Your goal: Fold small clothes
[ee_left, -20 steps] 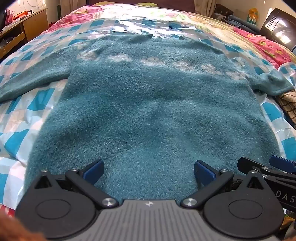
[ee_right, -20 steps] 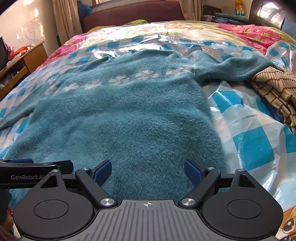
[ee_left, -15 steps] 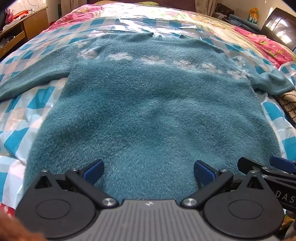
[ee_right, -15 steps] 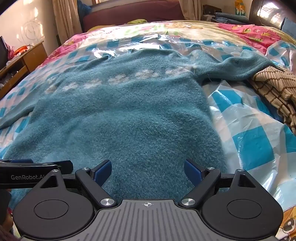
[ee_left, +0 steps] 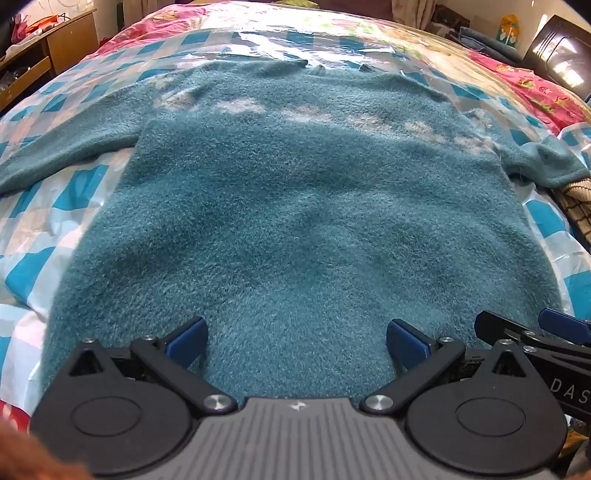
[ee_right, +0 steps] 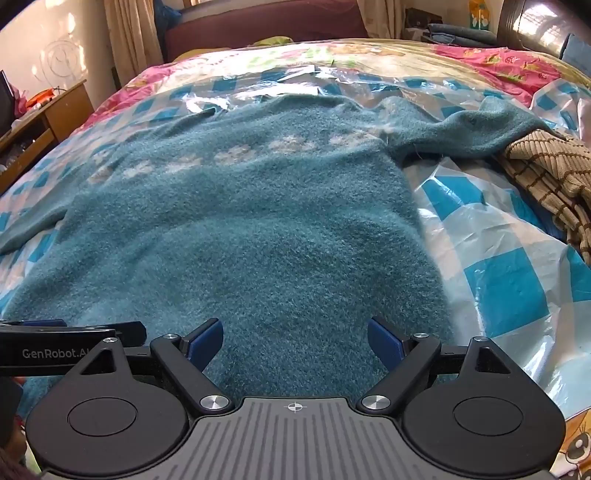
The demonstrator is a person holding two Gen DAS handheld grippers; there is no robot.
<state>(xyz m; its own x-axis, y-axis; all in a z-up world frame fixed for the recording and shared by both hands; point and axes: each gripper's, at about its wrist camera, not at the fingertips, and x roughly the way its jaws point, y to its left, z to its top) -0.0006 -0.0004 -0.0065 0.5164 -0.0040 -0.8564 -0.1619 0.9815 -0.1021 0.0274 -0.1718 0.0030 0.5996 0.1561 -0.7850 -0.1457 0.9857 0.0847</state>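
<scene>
A fuzzy teal sweater (ee_left: pixel 295 206) with a row of white patches across the chest lies flat on the bed, hem toward me; it also shows in the right wrist view (ee_right: pixel 258 229). Its left sleeve (ee_left: pixel 70 136) stretches out left. Its right sleeve (ee_right: pixel 476 129) lies bunched at the right. My left gripper (ee_left: pixel 297 341) is open and empty over the hem. My right gripper (ee_right: pixel 295 338) is open and empty over the hem, right beside the left one.
A blue-and-white checked plastic sheet (ee_right: pixel 498 266) covers the bed. A brown striped knit garment (ee_right: pixel 550 173) lies at the right edge. A wooden desk (ee_left: pixel 44 55) stands far left. A dark headboard (ee_right: pixel 258 33) is at the back.
Both grippers have tilted or drawn back slightly; the sweater sits a little lower in the left wrist view. Jaws stay open.
</scene>
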